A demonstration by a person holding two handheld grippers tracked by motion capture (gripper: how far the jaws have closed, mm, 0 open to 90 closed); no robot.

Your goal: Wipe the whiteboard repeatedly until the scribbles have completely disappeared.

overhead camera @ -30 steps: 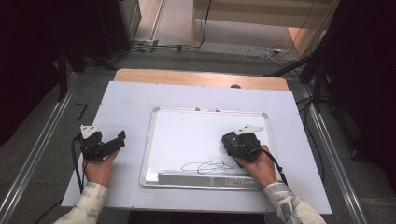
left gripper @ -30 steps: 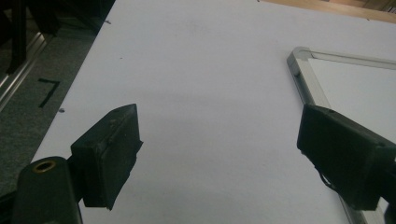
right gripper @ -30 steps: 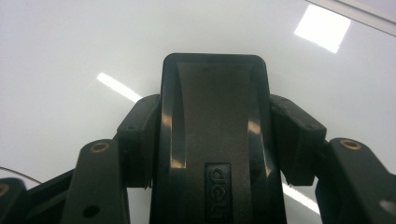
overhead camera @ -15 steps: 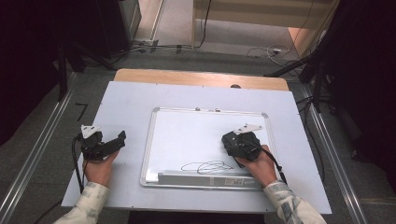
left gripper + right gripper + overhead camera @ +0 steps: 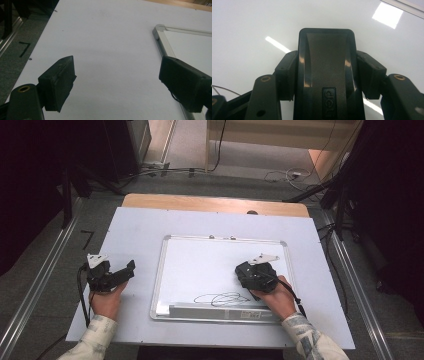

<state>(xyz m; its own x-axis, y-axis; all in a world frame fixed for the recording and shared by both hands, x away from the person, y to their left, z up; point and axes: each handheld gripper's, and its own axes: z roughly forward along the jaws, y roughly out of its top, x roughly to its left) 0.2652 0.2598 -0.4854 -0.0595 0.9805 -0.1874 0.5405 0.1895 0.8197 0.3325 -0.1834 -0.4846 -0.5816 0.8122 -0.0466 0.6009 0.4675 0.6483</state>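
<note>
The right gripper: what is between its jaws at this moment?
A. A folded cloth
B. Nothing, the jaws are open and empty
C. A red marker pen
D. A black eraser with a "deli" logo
D: in the right gripper view, the right gripper has its two jaws closed against the sides of a black eraser marked "deli", held over the whiteboard.
</note>
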